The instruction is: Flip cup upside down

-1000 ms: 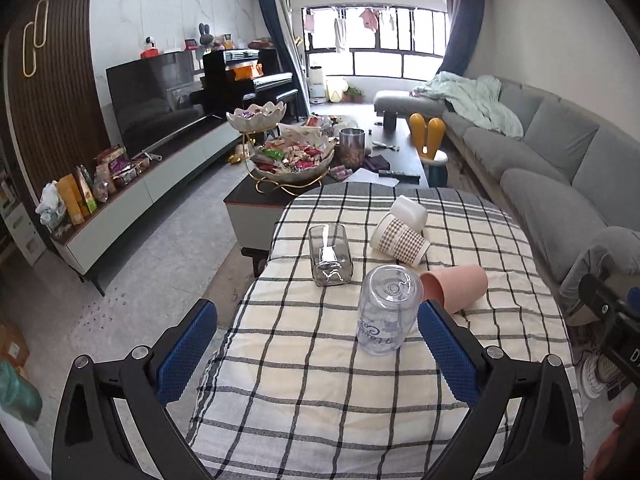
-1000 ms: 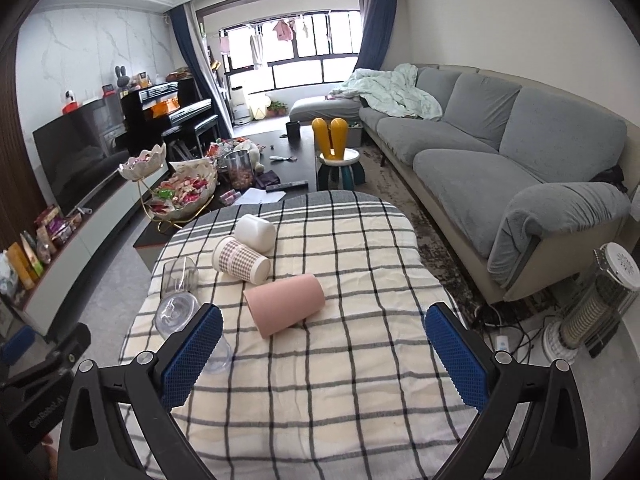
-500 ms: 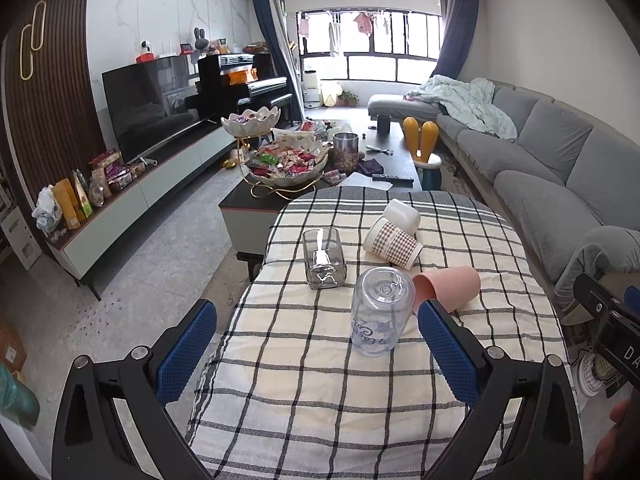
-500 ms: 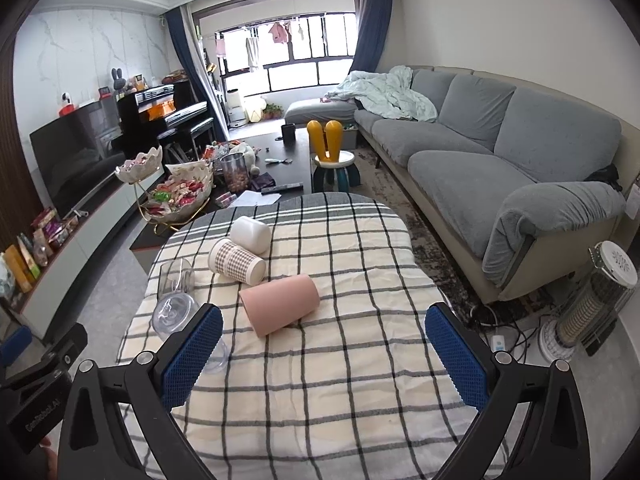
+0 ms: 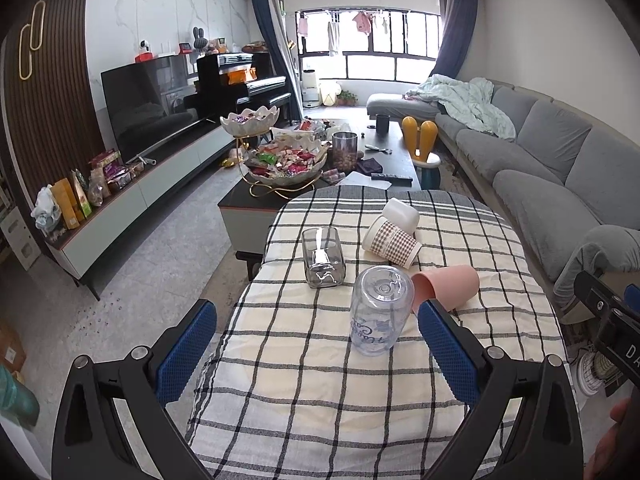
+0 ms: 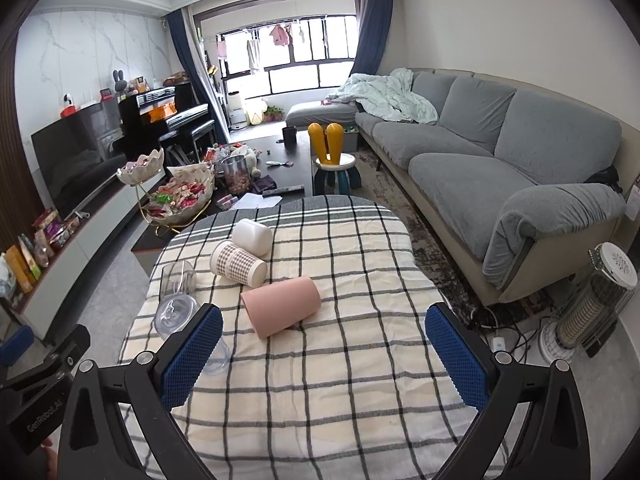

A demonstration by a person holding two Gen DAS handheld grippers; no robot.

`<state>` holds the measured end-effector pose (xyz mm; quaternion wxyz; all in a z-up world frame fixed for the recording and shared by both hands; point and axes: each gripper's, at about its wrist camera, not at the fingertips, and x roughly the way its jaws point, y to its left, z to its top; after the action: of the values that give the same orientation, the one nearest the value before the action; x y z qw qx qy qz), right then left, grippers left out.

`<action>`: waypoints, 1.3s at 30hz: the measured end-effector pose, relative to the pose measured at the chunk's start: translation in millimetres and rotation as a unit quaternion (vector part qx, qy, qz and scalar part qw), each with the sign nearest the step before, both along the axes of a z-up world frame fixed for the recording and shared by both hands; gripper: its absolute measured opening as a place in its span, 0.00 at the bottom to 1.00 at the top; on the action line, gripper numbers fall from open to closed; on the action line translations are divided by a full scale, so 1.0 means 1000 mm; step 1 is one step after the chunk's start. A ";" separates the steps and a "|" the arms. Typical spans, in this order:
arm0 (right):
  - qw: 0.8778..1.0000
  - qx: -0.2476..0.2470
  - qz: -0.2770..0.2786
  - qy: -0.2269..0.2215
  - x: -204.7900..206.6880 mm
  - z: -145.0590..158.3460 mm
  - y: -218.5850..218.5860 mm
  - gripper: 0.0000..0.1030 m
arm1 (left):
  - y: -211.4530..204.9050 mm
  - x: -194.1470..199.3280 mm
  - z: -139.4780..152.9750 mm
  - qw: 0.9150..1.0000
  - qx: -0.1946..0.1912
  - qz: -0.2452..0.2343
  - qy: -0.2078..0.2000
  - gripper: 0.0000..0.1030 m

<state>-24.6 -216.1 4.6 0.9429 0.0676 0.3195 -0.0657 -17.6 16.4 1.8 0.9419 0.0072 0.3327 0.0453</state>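
Note:
A clear plastic cup stands upside down on the checked tablecloth; it also shows in the right wrist view. A pink cup lies on its side beside it. A checked paper cup and a white cup lie on their sides farther back. A clear square glass stands at the left. My left gripper is open and empty, just short of the clear cup. My right gripper is open and empty, in front of the pink cup.
Behind the table stands a dark coffee table with a tiered snack bowl and a jar. A grey sofa runs along the right. A small heater and cables sit on the floor at the right.
Both grippers have drawn back slightly and risen from the table; the cups look a little farther away. Both stay open. No cup has moved.

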 end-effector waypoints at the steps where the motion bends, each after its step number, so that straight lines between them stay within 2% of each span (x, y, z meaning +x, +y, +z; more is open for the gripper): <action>1: 1.000 0.000 0.000 0.000 0.000 0.001 0.000 0.99 | 0.000 0.000 0.000 1.000 0.000 0.000 -0.001 1.00; 26: 1.000 -0.003 0.000 -0.009 -0.002 0.009 0.004 0.99 | -0.001 -0.001 0.006 1.000 0.000 0.000 -0.009 1.00; 39: 1.000 -0.002 0.000 -0.008 -0.002 0.008 0.004 0.99 | 0.002 0.002 0.003 1.000 -0.004 0.006 0.003 1.00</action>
<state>-26.7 -212.0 12.2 0.9457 0.0659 0.3113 -0.0664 -15.4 18.1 5.1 0.9407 0.0013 0.3358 0.0492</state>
